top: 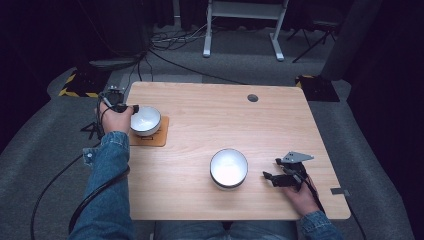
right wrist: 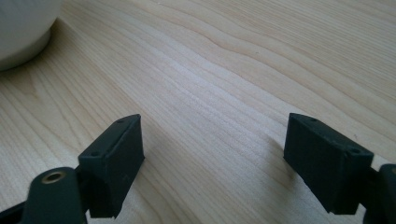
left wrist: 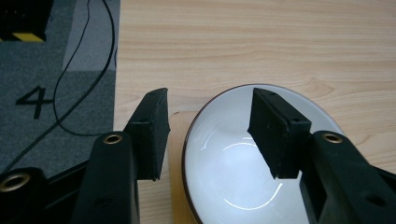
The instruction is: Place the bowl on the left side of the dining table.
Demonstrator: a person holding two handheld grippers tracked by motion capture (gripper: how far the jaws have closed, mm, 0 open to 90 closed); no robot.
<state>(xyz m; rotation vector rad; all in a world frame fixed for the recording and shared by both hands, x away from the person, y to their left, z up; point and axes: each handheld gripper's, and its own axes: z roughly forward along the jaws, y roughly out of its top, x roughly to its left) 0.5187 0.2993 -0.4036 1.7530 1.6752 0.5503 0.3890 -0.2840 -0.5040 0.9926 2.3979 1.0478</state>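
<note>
Left gripper [left wrist: 208, 135] is straddling the rim of the white glazed bowl [top: 145, 120] on the brown square coaster [top: 159, 137] near the wooden table's [top: 210, 120] left edge, jaws spread. Likely next: pinch the rim. Right gripper [right wrist: 212, 161] is idling spread beside the second white bowl [top: 228, 168], near the front edge.

Wooden table [top: 200, 125], coaster [top: 159, 137], white bowl [top: 228, 168]

Your high view sits above your side of the worktop [top: 200, 125], looking forward and down, far enough back to take in all of it plus floor behind. Your left gripper view looks steeply down, close over the bowl [left wrist: 243, 172] at the worktop's left edge, which the high view shares. Your right gripper view skims low across the wood, catching the other bowl [right wrist: 21, 28].
</note>
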